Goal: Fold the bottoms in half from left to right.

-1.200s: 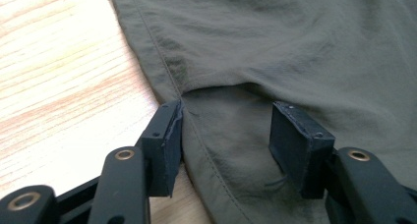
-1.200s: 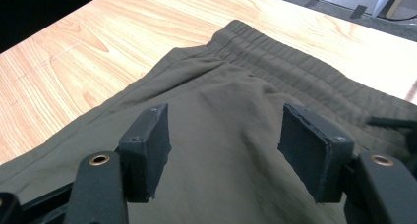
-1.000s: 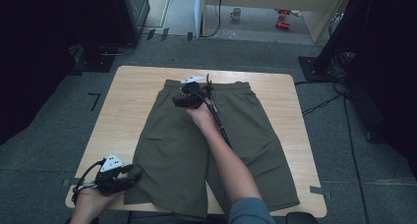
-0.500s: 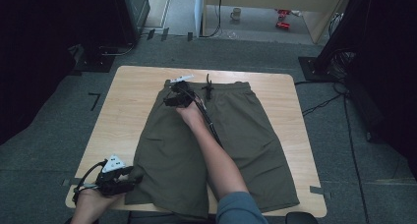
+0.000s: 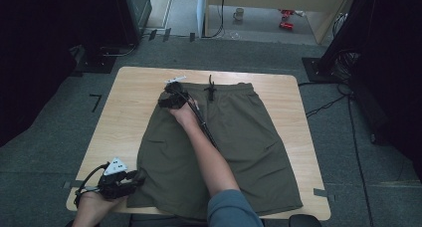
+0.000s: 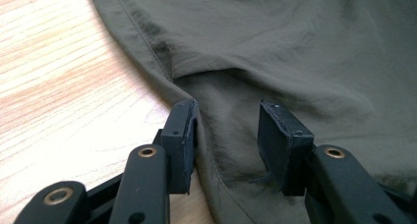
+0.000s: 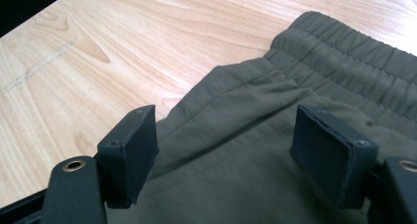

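My right gripper [image 5: 168,98] has moved left to the shorts' [image 5: 239,137] far-left waist corner, both grippers gaping, the left gripper [image 5: 135,178] straddling the near-left hem.

No legible text, label, brand, number or sign is recorded in any view. Nothing readable is borne by the olive shorts [image 5: 219,142], the wooden table [image 5: 124,117] or the black gripper jaws.
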Motion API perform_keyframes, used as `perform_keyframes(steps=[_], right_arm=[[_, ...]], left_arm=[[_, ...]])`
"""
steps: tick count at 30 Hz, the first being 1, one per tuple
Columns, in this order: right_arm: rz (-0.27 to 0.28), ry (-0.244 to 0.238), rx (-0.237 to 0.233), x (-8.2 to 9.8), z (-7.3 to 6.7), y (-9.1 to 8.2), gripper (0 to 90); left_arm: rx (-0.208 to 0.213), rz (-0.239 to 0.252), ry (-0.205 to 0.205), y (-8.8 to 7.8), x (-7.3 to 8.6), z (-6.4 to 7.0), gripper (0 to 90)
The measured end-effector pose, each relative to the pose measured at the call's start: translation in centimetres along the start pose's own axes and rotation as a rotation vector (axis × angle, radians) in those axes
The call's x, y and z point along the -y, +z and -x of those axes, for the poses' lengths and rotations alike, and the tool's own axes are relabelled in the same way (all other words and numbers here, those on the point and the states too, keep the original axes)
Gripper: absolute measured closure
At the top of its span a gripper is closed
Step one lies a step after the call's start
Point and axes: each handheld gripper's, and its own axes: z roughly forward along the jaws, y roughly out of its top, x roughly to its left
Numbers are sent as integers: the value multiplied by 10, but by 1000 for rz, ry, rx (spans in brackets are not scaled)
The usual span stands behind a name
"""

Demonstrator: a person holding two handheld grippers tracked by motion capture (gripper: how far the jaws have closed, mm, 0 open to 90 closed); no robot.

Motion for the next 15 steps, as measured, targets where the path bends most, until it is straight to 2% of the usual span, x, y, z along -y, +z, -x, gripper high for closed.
perform_keyframes(steps=[10,13,15], right_arm=[[-3,-2,37,-5,-11,17,245],[-19,3,38,-3,-14,24,242],[-7,-7,59,-2,-18,26,244]], left_arm=[[10,-7,13,3,-3,4,618],[14,-9,12,3,-3,4,634],[15,-10,11,4,-4,4,641]])
